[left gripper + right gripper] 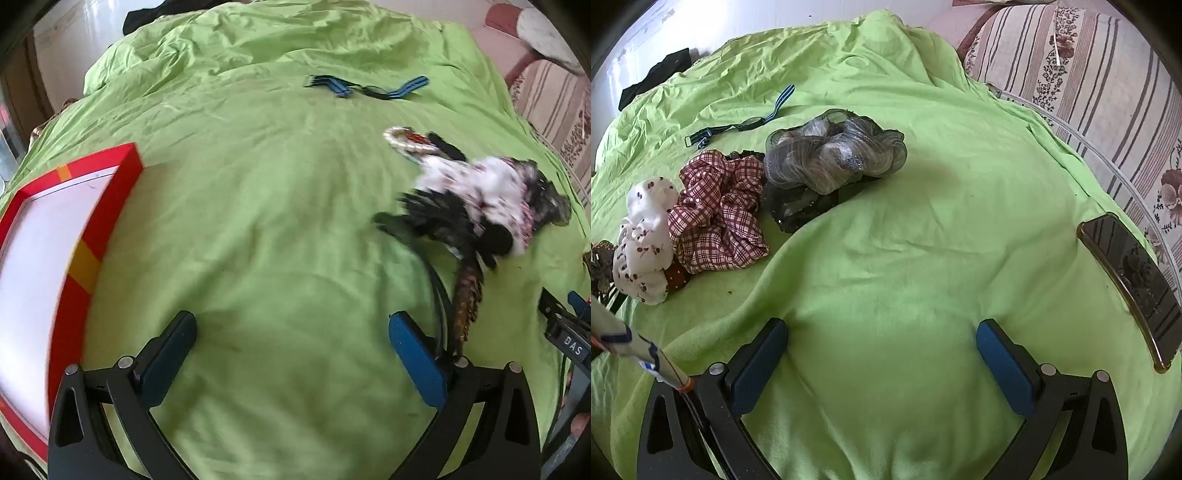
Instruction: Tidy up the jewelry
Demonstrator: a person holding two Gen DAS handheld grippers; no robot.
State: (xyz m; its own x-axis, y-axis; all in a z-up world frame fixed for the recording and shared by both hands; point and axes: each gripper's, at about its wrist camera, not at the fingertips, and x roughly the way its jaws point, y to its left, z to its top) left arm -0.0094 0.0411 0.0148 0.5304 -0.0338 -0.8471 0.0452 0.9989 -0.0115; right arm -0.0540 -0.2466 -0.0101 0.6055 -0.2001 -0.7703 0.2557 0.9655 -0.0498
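A pile of hair accessories lies on the green bedsheet. In the right wrist view I see a grey sheer scrunchie (836, 157), a red plaid scrunchie (720, 210) and a white dotted scrunchie (644, 243), far left of my open, empty right gripper (881, 332). In the left wrist view the pile (480, 195) is blurred at the right, with a pearl bracelet (408, 142) behind it and a brown patterned headband (467, 302) beside the right fingertip. My left gripper (291, 325) is open and empty. A red box with a white inside (99, 221) stands at the left.
A blue striped strap (347, 86) lies farther back on the sheet; it also shows in the right wrist view (753, 120). A dark phone (1130, 280) lies at the right. A striped floral cushion (1108, 92) borders the bed at the right.
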